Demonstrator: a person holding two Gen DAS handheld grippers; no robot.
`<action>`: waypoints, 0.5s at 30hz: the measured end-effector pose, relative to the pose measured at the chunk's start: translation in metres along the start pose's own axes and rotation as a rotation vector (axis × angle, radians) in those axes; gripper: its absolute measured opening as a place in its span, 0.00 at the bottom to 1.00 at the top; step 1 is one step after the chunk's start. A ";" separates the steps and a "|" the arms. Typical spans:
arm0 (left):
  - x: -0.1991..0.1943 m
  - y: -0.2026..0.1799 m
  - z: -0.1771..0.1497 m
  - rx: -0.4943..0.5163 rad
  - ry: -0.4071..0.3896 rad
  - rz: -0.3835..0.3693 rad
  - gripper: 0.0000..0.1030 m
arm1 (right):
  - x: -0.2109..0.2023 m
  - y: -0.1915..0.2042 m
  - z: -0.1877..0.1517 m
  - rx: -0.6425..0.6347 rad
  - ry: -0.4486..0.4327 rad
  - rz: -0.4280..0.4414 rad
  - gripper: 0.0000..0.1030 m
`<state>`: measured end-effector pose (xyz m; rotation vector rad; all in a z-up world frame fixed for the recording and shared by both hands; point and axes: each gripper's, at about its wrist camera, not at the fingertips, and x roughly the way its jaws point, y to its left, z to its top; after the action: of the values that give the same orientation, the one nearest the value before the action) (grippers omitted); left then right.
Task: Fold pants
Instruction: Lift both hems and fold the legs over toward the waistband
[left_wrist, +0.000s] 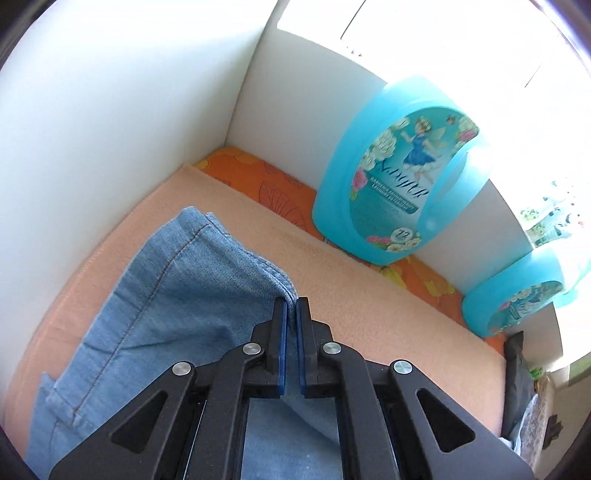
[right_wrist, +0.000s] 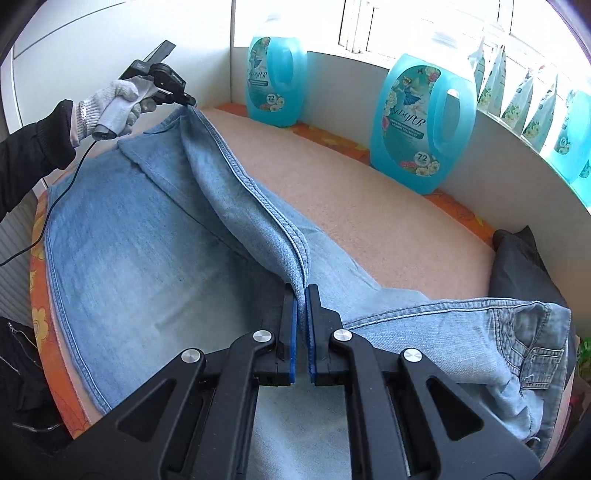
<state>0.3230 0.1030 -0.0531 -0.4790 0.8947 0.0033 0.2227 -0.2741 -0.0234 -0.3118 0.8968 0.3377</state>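
A: Item one, far left?

B: Your left gripper (right_wrist: 190, 101), black, two-fingered, held in a grey knit glove (right_wrist: 118, 101). Its jaws are nipped tight on the far hem corner of the light-blue denim pants (right_wrist: 147, 240). In its own wrist view the blue-padded fingers (left_wrist: 280, 332) stand almost together, with a fold of the hem between them.

A: Item two?

B: The pants themselves, spread across the peach-coloured fleece blanket (right_wrist: 369, 192). One leg lies flat at the left. A stitched edge is lifted as a ridge running from your left gripper to your right. The waistband with its pocket (right_wrist: 535, 347) is bunched at the near right.

A: Item three?

B: Your right gripper (right_wrist: 301, 291), black, jaws narrowed onto the near end of that raised edge.

A: Far side?

B: Two turquoise plastic detergent bottles (right_wrist: 275, 85) (right_wrist: 421, 122) standing on an orange floral sheet (right_wrist: 332, 136) against the white wall.
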 end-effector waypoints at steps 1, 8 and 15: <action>-0.019 0.002 -0.004 0.008 -0.024 -0.015 0.03 | -0.006 0.001 0.002 0.004 -0.011 -0.007 0.05; -0.126 0.049 -0.053 0.016 -0.110 -0.093 0.03 | -0.051 0.024 -0.017 0.032 -0.039 -0.005 0.05; -0.182 0.093 -0.153 0.003 -0.119 -0.090 0.03 | -0.072 0.070 -0.063 0.014 0.051 0.034 0.05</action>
<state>0.0750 0.1602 -0.0344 -0.5103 0.7564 -0.0511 0.1083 -0.2476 -0.0111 -0.2933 0.9552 0.3559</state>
